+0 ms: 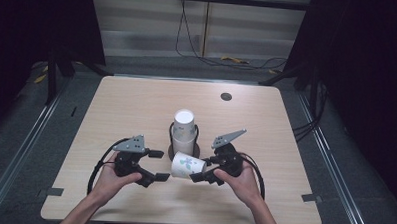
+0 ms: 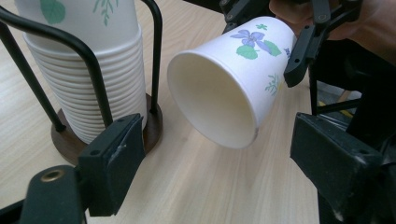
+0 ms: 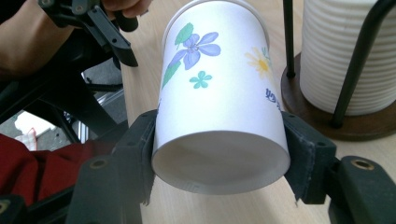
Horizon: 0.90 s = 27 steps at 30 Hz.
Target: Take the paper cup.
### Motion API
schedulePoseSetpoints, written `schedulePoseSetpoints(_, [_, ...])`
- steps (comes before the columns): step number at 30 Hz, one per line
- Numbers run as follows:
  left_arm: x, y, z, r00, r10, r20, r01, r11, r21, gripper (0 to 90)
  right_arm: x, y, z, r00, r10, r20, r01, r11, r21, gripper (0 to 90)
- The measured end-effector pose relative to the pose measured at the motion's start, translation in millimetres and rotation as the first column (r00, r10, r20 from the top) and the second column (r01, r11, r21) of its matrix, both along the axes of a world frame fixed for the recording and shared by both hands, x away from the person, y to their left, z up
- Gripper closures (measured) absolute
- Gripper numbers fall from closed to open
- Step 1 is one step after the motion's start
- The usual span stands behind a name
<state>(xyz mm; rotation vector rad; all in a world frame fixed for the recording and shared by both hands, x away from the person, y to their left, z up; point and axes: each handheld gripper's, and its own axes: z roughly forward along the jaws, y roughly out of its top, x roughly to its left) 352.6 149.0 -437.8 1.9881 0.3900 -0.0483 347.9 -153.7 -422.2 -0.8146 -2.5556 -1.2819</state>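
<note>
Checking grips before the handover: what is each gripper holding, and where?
Right gripper clamps the paper cup near its base; left gripper holds nothing.

Cup stack (image 2: 88,70) top cut off; holder base (image 3: 327,116) partly hidden behind cup (image 3: 219,93).

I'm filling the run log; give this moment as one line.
right gripper: shut on flowered white paper cup | left gripper: open, beside its mouth | cup stack in black wire holder: behind

A wooden table (image 1: 136,105) is carrying the scene, a dark round grommet (image 1: 226,96) sitting near its far edge. Beyond it, black cables (image 1: 189,46) are trailing across the grey floor (image 1: 153,65), with yellow connectors (image 1: 233,59) lying nearby.
</note>
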Motion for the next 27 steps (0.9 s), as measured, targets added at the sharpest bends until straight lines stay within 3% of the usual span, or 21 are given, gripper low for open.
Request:
schedulePoseSetpoints(5, [-1.8,0.0,1.6,0.9997,-0.004,0.023,0.004,0.9999,-0.011,15.4,-1.4,-0.6,1.2,0.9998,0.003,0.018,-0.004,0.9998,0.021,36.1])
schedulePoseSetpoints(14, [-4.2,0.4,4.6,0.9999,-0.009,0.01,0.01,0.9989,-0.047,15.6,-3.5,0.4,2.8,0.9985,0.026,0.049,-0.029,0.9968,0.075,36.1])
schedulePoseSetpoints(18, [-5.5,-0.4,5.8,0.9993,-0.023,0.029,0.024,0.9993,-0.028,15.8,-4.6,-0.4,5.1,0.9975,0.026,0.066,-0.033,0.9939,0.105,36.2])
schedulePoseSetpoints(24, [-4.6,-0.8,4.8,0.9995,-0.027,0.015,0.027,0.9993,-0.025,15.7,-5.3,-0.3,8.2,0.9959,0.031,0.085,-0.042,0.9905,0.131,36.2])
schedulePoseSetpoints(27, [-6.0,-2.1,4.5,0.9983,-0.058,0.005,0.059,0.9969,-0.052,15.6,-5.6,-0.8,9.2,0.9948,0.023,0.099,-0.037,0.9892,0.142,36.2])
